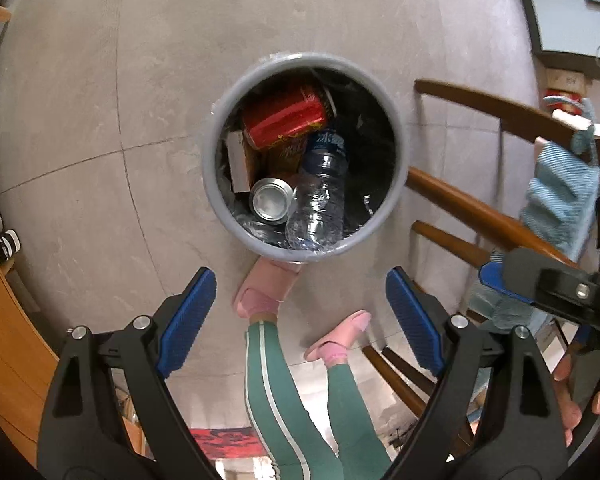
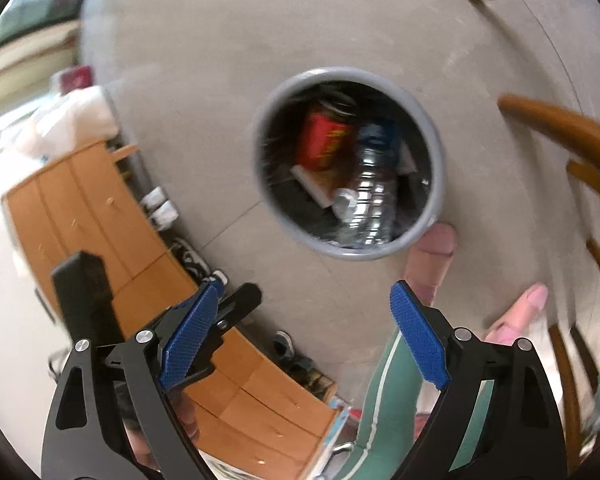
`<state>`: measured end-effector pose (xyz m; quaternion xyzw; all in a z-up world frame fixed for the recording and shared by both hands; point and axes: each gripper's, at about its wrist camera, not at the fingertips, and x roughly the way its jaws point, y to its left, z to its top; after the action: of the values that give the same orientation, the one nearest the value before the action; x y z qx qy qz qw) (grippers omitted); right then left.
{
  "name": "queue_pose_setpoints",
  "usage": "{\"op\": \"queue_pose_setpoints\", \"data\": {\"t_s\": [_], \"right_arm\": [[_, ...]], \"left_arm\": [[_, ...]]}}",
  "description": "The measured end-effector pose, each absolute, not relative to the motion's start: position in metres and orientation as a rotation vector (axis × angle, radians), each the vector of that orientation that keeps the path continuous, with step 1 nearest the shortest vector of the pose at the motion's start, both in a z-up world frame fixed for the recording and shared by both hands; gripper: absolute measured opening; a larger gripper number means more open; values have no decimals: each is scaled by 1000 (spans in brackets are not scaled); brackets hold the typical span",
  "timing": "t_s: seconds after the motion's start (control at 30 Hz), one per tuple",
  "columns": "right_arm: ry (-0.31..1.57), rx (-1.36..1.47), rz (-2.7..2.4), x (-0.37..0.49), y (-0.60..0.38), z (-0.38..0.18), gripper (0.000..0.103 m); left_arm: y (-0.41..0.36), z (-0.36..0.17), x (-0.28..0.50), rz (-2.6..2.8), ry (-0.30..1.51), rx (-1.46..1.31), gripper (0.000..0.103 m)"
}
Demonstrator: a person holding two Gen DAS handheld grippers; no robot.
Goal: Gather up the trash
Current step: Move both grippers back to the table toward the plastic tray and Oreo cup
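A grey bin (image 1: 216,148) with a black liner stands on the floor below both grippers. Inside lie a red can (image 1: 284,118), a clear plastic bottle (image 1: 320,196), a silver can (image 1: 270,200) and a small carton (image 1: 238,160). My left gripper (image 1: 300,276) hovers above the bin's near side, open, with nothing between its blue pads. The blurred right wrist view shows the same bin (image 2: 436,148), red can (image 2: 324,140) and bottle (image 2: 370,196). My right gripper (image 2: 304,286) is open and empty, also above the bin.
A wooden chair (image 1: 480,208) with a blue cloth (image 1: 560,196) over it stands right of the bin. A wooden cabinet (image 2: 100,220) with shoes (image 2: 160,204) along its foot is on the left. The person's pink slippers (image 1: 268,292) nearly touch the bin.
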<state>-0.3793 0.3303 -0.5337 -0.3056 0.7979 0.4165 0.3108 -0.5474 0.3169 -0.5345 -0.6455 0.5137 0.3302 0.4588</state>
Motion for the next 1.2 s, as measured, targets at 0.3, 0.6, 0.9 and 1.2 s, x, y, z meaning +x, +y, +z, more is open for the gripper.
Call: {"op": "queue_pose_setpoints", "data": {"t_s": [0.3,0.6,0.9,1.2], "right_arm": [[1932,-701,1431,-407,333,-361,87],[1669,-448,1553,-312,273,-175,87],[1443,-154,1253,-156,106,-78,87],[1315,68,852,-61,-94,-46,87]], "left_arm": [[301,-393,-563,882,1186,-1474,84],[305,-208,-485,755,1068,-1154,75],[252,-107,-312,442,1040,-842,75],[124,-91,-167,87,1137,-614,75]]}}
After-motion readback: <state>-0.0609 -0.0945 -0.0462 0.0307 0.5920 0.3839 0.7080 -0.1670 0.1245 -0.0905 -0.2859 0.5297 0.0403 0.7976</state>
